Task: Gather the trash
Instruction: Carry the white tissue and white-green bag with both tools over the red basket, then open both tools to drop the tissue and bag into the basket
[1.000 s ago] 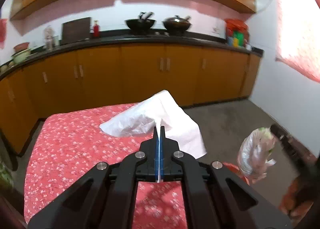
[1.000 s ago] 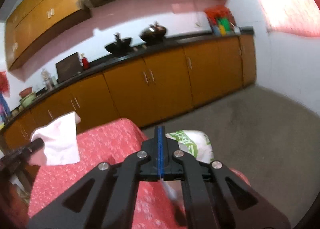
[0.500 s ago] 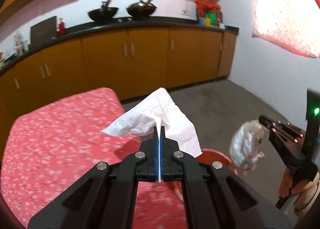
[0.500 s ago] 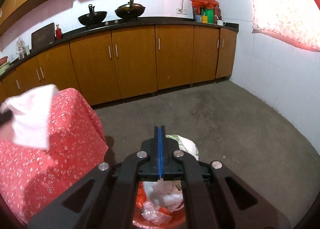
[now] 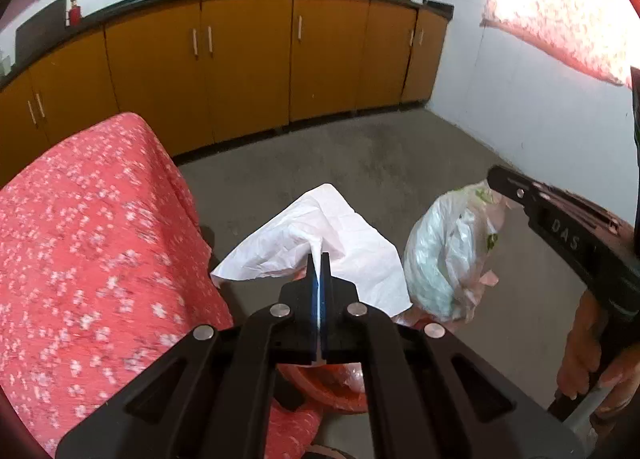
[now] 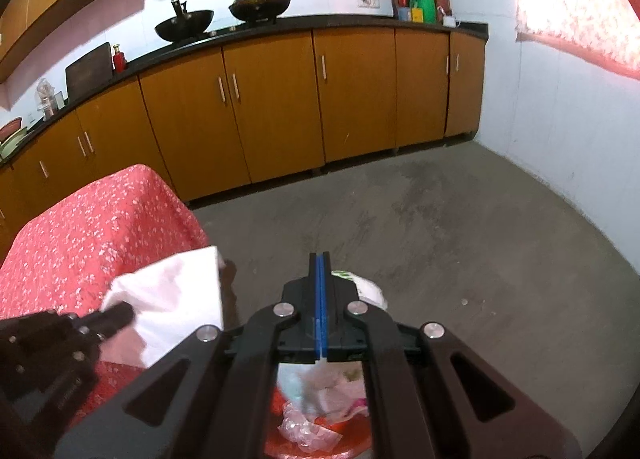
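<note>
Beside the red-clothed table [image 5: 92,243], both pieces of trash hang over the red bin [image 6: 296,435], neither dropped yet. Left gripper [image 5: 319,263] is clamped tight on a white tissue [image 5: 320,235]; right gripper [image 6: 320,263] is closed on a plastic bag [image 5: 448,255] of scraps. Letting go is what remains, I'd say. Only the right view looks down into the bin, already holding wrappers; only the left shows the whole bag and a hand [image 5: 596,359] on the handle

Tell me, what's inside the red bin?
The red bin holds crumpled clear plastic and pale wrappers. The gripper and the bag hanging over it cover most of the inside, so anything deeper stays hidden.
</note>
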The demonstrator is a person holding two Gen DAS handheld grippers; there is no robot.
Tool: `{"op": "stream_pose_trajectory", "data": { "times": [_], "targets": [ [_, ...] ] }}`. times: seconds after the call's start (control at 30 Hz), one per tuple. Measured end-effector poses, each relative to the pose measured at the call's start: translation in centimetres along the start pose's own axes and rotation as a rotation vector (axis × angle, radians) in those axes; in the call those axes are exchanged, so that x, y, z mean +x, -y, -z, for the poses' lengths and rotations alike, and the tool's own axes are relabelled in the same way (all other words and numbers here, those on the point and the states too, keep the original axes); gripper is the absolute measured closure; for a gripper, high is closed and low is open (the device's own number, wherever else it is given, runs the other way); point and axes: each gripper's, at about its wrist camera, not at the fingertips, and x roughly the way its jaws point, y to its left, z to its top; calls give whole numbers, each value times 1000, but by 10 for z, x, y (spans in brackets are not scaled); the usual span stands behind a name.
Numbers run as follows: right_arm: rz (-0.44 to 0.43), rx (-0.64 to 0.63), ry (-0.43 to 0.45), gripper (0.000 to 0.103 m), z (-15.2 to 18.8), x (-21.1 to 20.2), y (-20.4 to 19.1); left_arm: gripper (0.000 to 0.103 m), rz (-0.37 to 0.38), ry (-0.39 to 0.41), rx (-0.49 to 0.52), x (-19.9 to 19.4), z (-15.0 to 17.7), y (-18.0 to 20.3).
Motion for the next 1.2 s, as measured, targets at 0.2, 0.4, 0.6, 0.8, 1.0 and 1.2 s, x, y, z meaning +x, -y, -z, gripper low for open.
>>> {"op": "stream_pose_trajectory", "data": {
  "times": [0.2,0.4,0.6,0.8,1.0,1.2],
  "targets": [
    [-25,8,-34,101,2,20,2,103,14,-42,39,19,6,13],
    [-15,22,-26,79,2,21,9,102,38,-106,46,33,11,18],
    [42,27,20,74,-4,0,28,81,31,-114,12,36,11,16],
    [49,29,68,64,-7,-34,30,74,25,-81,8,18,5,15],
    [28,52,125,51,-4,-76,22,74,2,-17,-37,-21,3,-7],
    [6,41,194,27,3,-129,0,67,-66,97,-107,-87,10,-48]
  ]
}}
